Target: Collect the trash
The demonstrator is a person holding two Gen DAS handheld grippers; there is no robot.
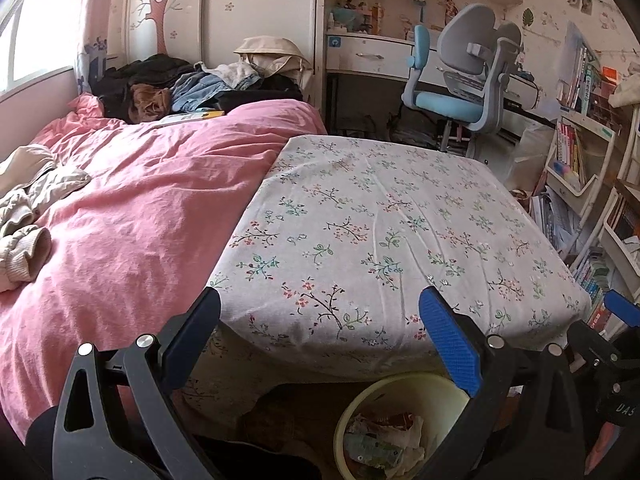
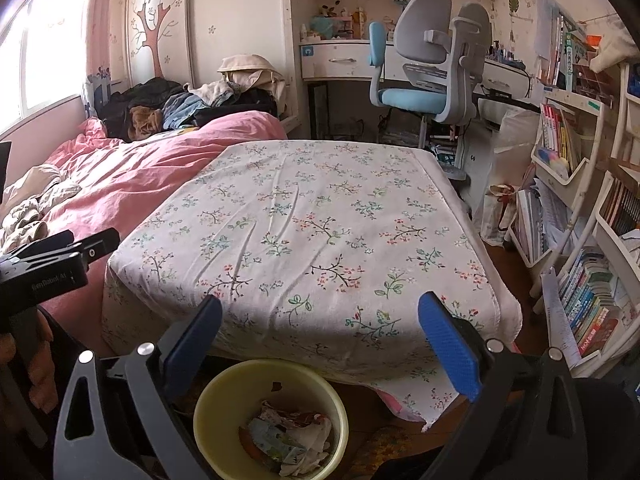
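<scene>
Both claws, left claw (image 1: 320, 340) and right claw (image 2: 320, 344), spread wide, empty; you hover above yellow bin (image 2: 212, 396), near floral-covered desk (image 2: 304, 220), trash (image 2: 292, 444) inside.

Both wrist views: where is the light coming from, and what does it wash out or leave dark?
Left wrist: window at upper left blown out, bin in shadow below the floral cloth. Right wrist: the same window glare, bin better lit; fisheye corners black in both.

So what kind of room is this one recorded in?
Most likely a child's bedroom: a bed with a pink duvet, a study desk with a blue and grey ergonomic chair, and bookshelves packed with books.
</scene>
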